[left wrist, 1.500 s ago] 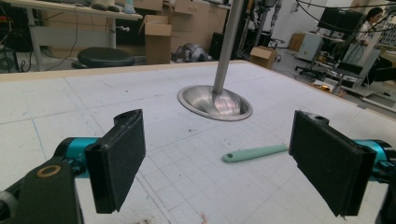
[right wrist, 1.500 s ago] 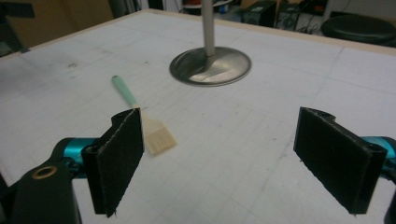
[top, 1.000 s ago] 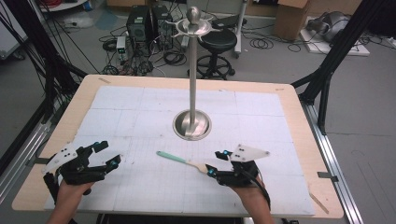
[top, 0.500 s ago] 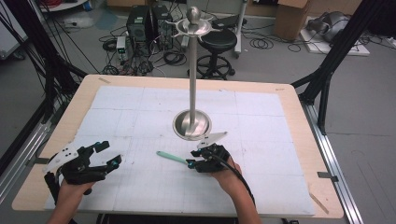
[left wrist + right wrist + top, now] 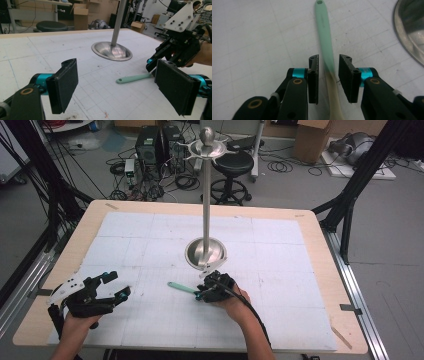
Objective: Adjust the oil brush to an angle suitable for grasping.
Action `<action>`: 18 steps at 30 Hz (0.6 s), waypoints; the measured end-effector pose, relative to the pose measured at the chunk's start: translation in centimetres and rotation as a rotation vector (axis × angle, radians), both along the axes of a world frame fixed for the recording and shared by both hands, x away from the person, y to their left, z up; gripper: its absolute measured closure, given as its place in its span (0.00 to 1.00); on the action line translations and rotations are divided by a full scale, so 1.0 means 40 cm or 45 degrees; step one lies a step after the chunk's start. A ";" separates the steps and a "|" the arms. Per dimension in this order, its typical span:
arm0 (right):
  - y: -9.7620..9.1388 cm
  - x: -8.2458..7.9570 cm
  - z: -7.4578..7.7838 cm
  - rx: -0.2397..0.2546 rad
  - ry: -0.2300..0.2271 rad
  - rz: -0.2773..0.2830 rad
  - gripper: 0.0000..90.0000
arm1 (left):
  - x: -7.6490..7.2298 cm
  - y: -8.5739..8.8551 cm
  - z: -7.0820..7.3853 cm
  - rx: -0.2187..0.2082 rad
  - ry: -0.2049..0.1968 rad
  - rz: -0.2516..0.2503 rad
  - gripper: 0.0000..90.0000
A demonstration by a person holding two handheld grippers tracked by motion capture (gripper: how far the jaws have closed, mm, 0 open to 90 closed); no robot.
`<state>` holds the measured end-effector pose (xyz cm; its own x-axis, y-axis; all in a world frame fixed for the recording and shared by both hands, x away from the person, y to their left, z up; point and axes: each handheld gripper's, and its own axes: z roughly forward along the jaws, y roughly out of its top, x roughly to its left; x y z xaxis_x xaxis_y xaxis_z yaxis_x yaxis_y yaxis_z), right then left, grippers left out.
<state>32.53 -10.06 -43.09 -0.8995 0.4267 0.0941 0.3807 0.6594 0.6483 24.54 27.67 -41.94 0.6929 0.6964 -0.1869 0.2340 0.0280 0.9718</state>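
Right tool (image 5: 328,71) has swung in across the bench (image 5: 280,320) from the person's right and now straddles the green-handled utensil (image 5: 324,37), which lies flat on the white mat just in front of the metal stand's base (image 5: 205,253). Its jaws have just been closing, and the handle sits between them, but a narrow gap shows on each side, so the pads do not yet press on it. I judge the pick-up is about to happen: a little more squeeze should secure the handle. Left tool (image 5: 112,285) rests where it was near the bench's front-left edge, jaws wide apart and holding nothing
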 end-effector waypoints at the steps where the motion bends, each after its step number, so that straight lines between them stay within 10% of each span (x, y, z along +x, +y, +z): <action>1: 0.004 0.002 -0.006 -0.034 0.005 0.008 0.81 | 0.000 0.000 0.000 0.002 0.002 0.001 0.22; 18: 0.015 -0.001 0.005 -0.098 0.006 -0.016 0.91 | 0.000 -0.004 -0.001 0.007 0.010 -0.007 0.22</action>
<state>32.50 -9.48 -42.89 -0.8937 0.4439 0.0646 0.3919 0.7027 0.5939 24.53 27.53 -41.99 0.6953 0.6936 -0.1885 0.2417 0.0214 0.9701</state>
